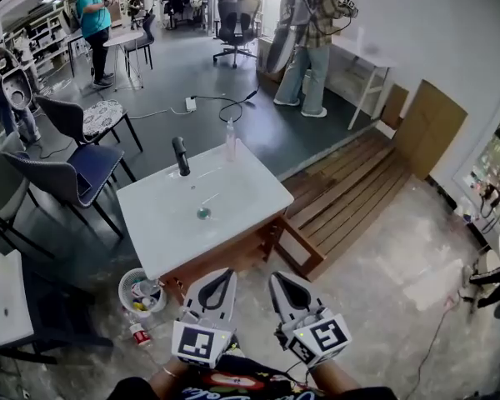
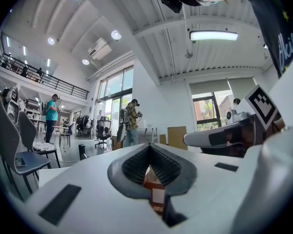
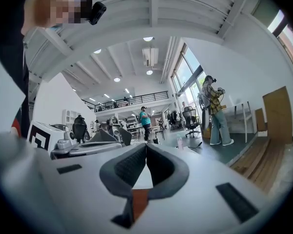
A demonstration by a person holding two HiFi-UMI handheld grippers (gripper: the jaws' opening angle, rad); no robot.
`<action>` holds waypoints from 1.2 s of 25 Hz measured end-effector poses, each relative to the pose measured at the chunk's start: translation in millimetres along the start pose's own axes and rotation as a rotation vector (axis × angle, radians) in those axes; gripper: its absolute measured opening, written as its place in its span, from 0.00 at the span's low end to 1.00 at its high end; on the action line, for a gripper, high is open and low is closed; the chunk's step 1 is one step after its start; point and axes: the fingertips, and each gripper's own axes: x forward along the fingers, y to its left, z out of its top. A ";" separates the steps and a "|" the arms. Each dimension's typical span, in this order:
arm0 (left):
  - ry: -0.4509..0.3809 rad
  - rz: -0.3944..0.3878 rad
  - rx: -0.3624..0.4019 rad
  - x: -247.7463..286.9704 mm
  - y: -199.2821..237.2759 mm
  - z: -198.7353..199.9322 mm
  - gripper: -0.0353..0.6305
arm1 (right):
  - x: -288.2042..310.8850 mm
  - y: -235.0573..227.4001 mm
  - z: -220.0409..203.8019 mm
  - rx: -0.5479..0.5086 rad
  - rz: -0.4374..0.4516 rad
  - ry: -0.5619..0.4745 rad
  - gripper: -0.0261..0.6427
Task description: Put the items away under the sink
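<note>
Left gripper [image 1: 224, 273]: held low at the bottom centre of the head view, level, pointing up-frame toward the sink [image 1: 233, 223]; its marker cube faces the camera and a wrist shows at the lower edge. In the left gripper view [image 2: 149, 149] the two ribbed pads meet at the tips with only a hollow behind them, and nothing is between them; the wooden cabinet [image 2: 154, 185] shows through that hollow. Right gripper [image 1: 280, 278]: alongside the left one, just to its right, also level and aimed the same way, the two bodies near each other but apart. In the right gripper view [image 3: 146, 148] its jaws are likewise pressed together and empty. Sink: white basin on a wooden cabinet [image 1: 233, 261], centre of the head view, directly above both gripper tips in the frame, with a black faucet [image 1: 181, 155] and a clear bottle [image 1: 230, 140] at its far edge. Items: a white basket [image 1: 127, 288] holding small mixed things stands on the floor at the cabinet's lower left corner, left of the left gripper and apart from it; a red-capped container [image 1: 138, 333] lies on the floor just below the basket. Wooden platform [image 1: 358, 190]: right of the sink. Chairs [image 1: 75, 173]: upper left, beside the sink.
</note>
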 end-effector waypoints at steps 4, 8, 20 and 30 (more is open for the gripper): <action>-0.016 -0.007 -0.002 3.0 3.9 3.6 0.06 | 5.4 1.1 -1.1 -0.004 -0.001 0.007 0.05; -0.024 -0.015 -0.011 6.1 7.8 3.3 0.06 | 10.1 0.8 0.2 -0.011 -0.005 0.007 0.05; -0.024 -0.010 -0.021 15.7 19.8 5.3 0.06 | 24.6 -4.2 3.2 -0.013 -0.006 0.010 0.05; -0.032 -0.037 -0.016 34.7 31.8 5.5 0.06 | 40.0 -15.6 3.3 -0.006 -0.033 0.013 0.05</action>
